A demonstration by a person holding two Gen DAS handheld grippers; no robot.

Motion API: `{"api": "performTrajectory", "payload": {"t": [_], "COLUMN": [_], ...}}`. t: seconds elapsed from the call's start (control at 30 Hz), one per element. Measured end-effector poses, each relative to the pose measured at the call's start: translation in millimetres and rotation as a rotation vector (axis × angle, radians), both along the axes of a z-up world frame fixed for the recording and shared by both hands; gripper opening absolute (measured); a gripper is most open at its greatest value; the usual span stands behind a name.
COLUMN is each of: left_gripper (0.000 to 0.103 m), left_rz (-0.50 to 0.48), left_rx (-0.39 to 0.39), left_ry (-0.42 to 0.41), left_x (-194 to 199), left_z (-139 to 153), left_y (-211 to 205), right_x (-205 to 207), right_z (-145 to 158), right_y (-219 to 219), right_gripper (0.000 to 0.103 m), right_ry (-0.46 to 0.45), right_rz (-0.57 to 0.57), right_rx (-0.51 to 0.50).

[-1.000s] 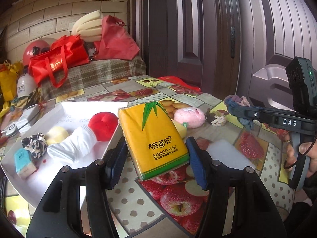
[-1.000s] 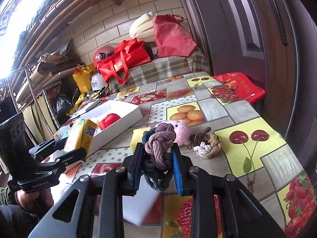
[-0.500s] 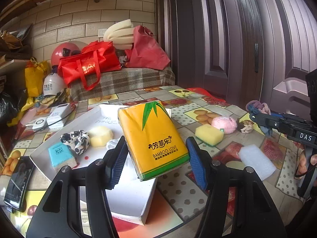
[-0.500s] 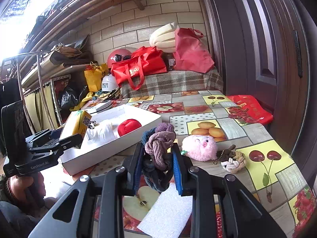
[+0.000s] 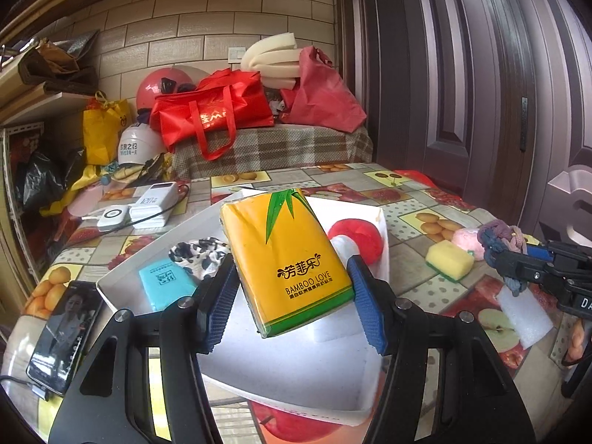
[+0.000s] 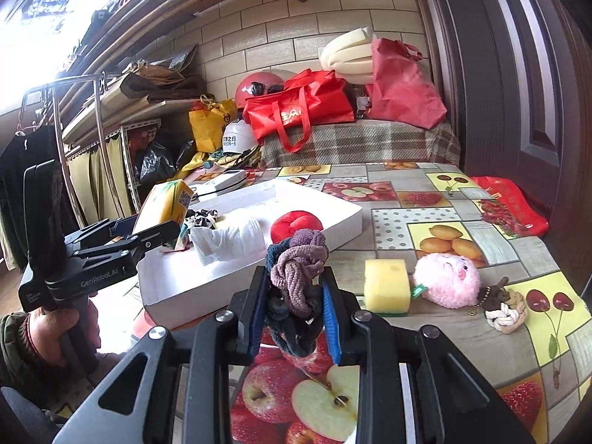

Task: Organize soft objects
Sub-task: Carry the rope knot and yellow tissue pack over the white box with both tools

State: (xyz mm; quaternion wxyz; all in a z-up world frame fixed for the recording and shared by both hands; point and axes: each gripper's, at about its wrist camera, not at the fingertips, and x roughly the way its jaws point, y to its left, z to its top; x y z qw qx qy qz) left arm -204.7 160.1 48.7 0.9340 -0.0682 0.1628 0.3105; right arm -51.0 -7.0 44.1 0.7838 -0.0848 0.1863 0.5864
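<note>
While above the white box (image 5: pixel 288 370): left gripper (image 5: pixel 292 307) clamped on tissue pack (image 5: pixel 285 259); right gripper (image 6: pixel 294 314), just beside it, pinching knotted rope (image 6: pixel 296 277).

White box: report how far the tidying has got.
In the white box: red plush, white sock, cow-print scrunchie, blue pack. In hand: left gripper holds tissue pack; right gripper holds knotted hair ties. Left out: sponge, pink plush, rope knot.

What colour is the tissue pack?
Yellow with a green edge; the left wrist view shows the tissue pack best.
</note>
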Motion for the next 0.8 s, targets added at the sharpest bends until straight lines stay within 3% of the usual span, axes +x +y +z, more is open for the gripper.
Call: {"api": "performTrajectory", "payload": {"t": [0.33,0.8], "left_gripper": [0.06,0.06], "left_rz": [0.127,0.138], "left_rx": [-0.056,-0.062], "left_ry": [-0.013,0.0], "left_x": [-15.6,-8.9], "left_z": [-3.0,-4.8], "left_y": [57.9,74.6], "right_x": [-17.5,-52.1], "right_z": [-10.2,-11.9], "right_y": [42.6,96.8], "right_gripper": [0.027,0.026], "right_ry": [0.019,-0.011], "right_rz": [0.062,0.172], "right_rx": [-0.054,-0.101]}}
